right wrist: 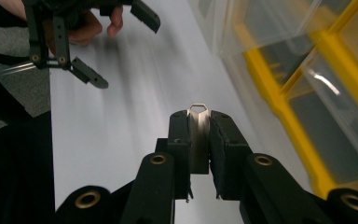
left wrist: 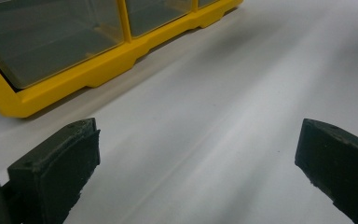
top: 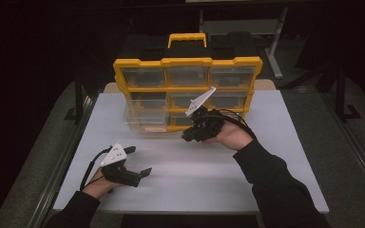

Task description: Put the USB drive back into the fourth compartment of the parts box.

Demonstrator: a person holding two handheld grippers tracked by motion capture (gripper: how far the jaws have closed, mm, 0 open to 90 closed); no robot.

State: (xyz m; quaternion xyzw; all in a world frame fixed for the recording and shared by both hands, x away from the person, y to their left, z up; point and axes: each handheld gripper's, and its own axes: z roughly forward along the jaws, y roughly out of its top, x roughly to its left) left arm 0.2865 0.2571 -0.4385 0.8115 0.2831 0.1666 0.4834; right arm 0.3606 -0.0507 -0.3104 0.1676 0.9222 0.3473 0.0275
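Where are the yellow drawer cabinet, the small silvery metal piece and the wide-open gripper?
Yellow plastic drawer cabinet (top: 187, 62), high view, top frame.
Small silvery metal piece (right wrist: 198, 135), right gripper view, flat face.
Left gripper (left wrist: 196, 158), left gripper view, midway between fingertips.

Both sleeves are dark and long, reaching to the wrists. Each hand carries a black tool: the left tool and the right tool each bear a pale grey three-cornered plate on top, dotted with small holes. A black cable loops back from each toward the wrist. The right tool's arms show brass-coloured rivets, and its pads are matte black with worn edges.
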